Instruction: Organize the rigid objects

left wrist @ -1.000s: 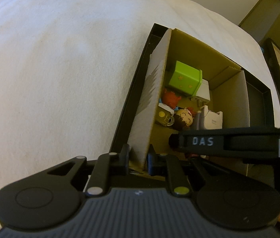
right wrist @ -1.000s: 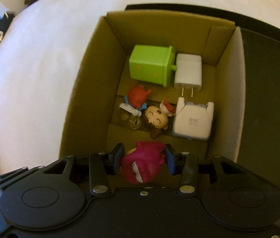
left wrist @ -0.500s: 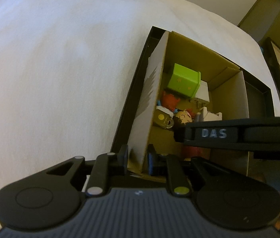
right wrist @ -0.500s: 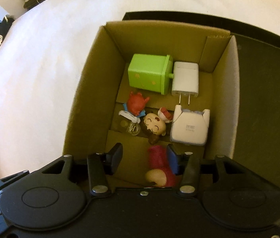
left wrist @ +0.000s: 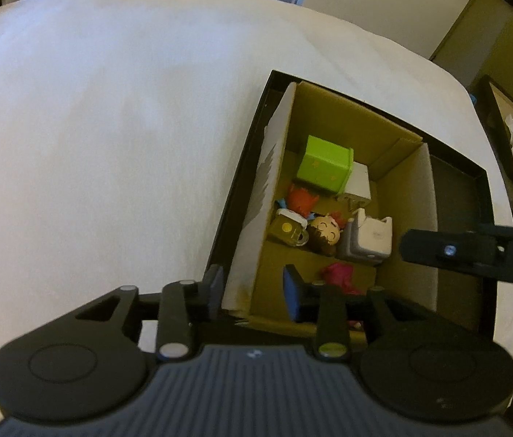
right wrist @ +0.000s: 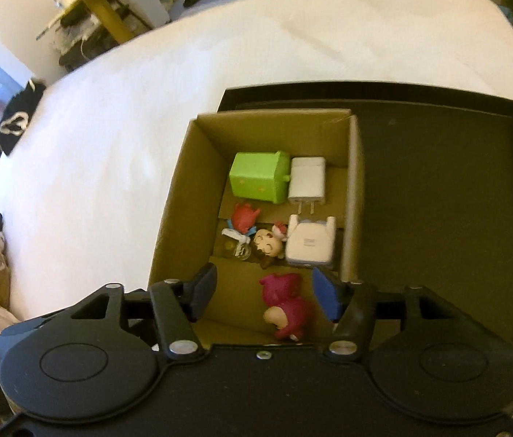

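Inside the cardboard box [right wrist: 180, 196], which stands in the left part of a shallow black tray [right wrist: 438, 189] on a white-covered surface [left wrist: 111, 127], the small items lie packed together. A lime-green block [right wrist: 256, 176] sits at the far end, touching a white plug adapter [right wrist: 307, 182] with its two prongs pointing toward the camera. Nearer lie a small red figure [right wrist: 243, 216], a clear mug-shaped piece with a yellow dot [left wrist: 287, 227], a doll head with brown hair and closed eyes [right wrist: 267, 247], and a white charger with ears [right wrist: 311, 244] that bears a printed grey label too small to read. A magenta figurine [right wrist: 285, 302] lies on the box floor at the near end, between the fingers of the right gripper [right wrist: 263, 296] but touching neither pad; those jaws are opening and stand moderately wide above it. The left gripper [left wrist: 253, 291] straddles the box's near-left wall, one finger outside and one inside, and its jaws are opening too, with the pads clear of the cardboard. In the left wrist view the right tool's black body crosses at the right edge, showing white raised lettering cut off after "D". In the right wrist view "DAS" can be read at the lower left edge.
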Available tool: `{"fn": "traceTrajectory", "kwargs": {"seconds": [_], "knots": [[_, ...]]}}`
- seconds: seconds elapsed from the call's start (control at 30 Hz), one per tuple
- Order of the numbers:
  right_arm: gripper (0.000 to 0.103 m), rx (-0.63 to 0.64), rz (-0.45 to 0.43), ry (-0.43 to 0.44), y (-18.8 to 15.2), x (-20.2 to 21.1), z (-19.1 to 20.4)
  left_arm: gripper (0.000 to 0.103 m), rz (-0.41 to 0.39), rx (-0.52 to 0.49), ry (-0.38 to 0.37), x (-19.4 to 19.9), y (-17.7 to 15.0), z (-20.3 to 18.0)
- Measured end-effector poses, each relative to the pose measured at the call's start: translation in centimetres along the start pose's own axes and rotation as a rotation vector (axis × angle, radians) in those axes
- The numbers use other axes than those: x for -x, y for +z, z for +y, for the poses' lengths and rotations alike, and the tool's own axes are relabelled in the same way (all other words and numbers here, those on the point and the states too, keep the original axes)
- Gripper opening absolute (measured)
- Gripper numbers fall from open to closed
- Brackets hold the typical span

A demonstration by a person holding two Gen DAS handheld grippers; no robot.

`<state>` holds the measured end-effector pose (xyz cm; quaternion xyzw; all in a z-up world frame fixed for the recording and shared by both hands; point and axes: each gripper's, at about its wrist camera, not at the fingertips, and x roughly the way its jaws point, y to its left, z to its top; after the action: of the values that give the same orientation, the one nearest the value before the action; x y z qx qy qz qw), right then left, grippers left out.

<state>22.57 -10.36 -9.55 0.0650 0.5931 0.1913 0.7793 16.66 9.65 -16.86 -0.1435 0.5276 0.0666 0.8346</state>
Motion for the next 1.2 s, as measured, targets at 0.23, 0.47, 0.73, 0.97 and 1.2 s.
{"fn": "traceTrajectory", "kwargs": {"seconds": [0.23,0.47,0.73,0.97,1.2], "knots": [[0.080,-0.016,-0.058,-0.013,-0.8,2.0,-1.5,0.054,-0.053,-0.041,0.030,3.3,0.6,-1.0],[0.087,-0.036,-0.134,-0.045,-1.7,4.1,-3.3,0.054,-0.107,-0.012,-0.002,6.8,0.9,-1.6],[0.088,-0.075,-0.204,-0.047,-3.4,7.2,-5.8,0.054,-0.162,-0.074,-0.042,10.6,-0.4,-4.7],[0.088,-0.088,-0.287,-0.061,-5.1,10.2,-7.3,0.052,-0.210,-0.134,-0.059,13.5,-1.7,-7.3],[0.103,-0.075,-0.378,-0.083,-6.7,13.8,-7.8,0.069,-0.199,-0.151,-0.081,16.5,-2.5,-8.5]]}}
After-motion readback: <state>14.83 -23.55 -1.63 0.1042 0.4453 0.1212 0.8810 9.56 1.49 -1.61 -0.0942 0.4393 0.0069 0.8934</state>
